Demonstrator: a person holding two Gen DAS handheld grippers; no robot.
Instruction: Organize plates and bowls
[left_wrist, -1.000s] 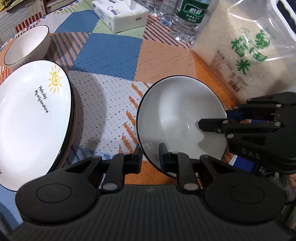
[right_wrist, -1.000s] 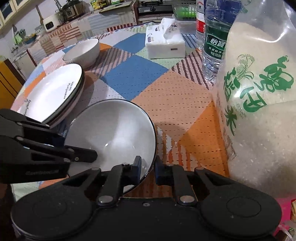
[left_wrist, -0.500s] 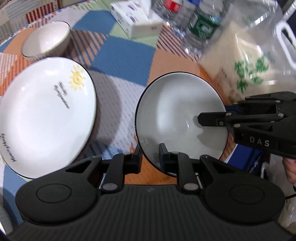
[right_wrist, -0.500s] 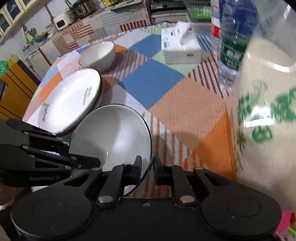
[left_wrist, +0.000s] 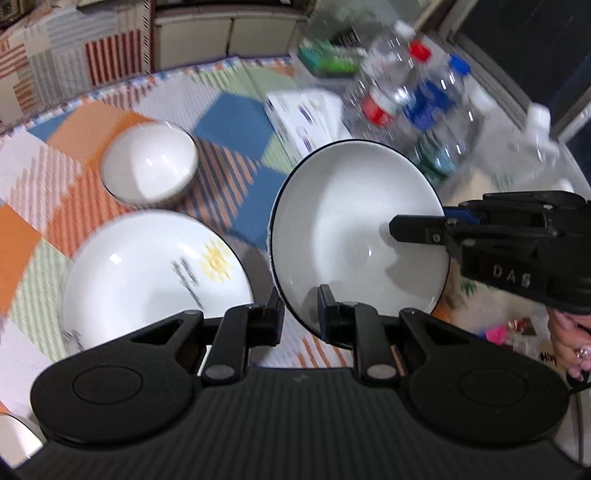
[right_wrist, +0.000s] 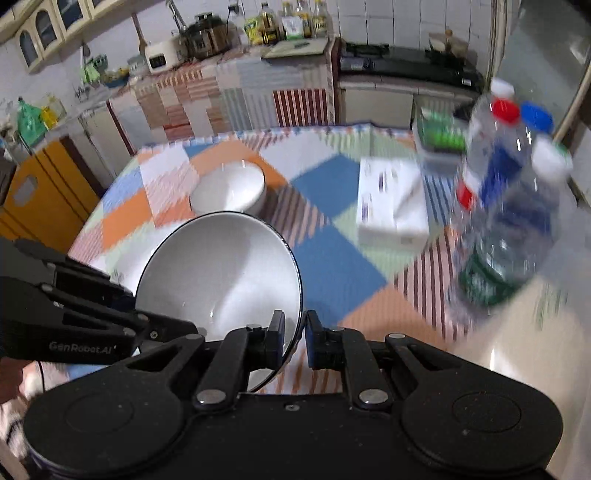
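Above the patchwork-covered bench (left_wrist: 236, 122), a black-rimmed white bowl (left_wrist: 354, 229) hangs in the air, gripped from two sides.

On the cloth below sit, from largest down: the sun-printed plate (left_wrist: 147, 273) at the near left, a tissue box (right_wrist: 391, 199) and a cluster of water bottles (right_wrist: 509, 206) at the far right — blurred — and a small white bowl (left_wrist: 149, 168) beyond the plate. The lifted bowl is tilted, its hollow facing the cameras, clear of the plate and just to its right. The left gripper (left_wrist: 300, 314) has its fingers clenched on the bowl's near rim, one inside, one outside. The right gripper (right_wrist: 295, 341) pinches the opposite edge of the rim the same way — its fingers (right_wrist: 277, 341) tight on the wall.
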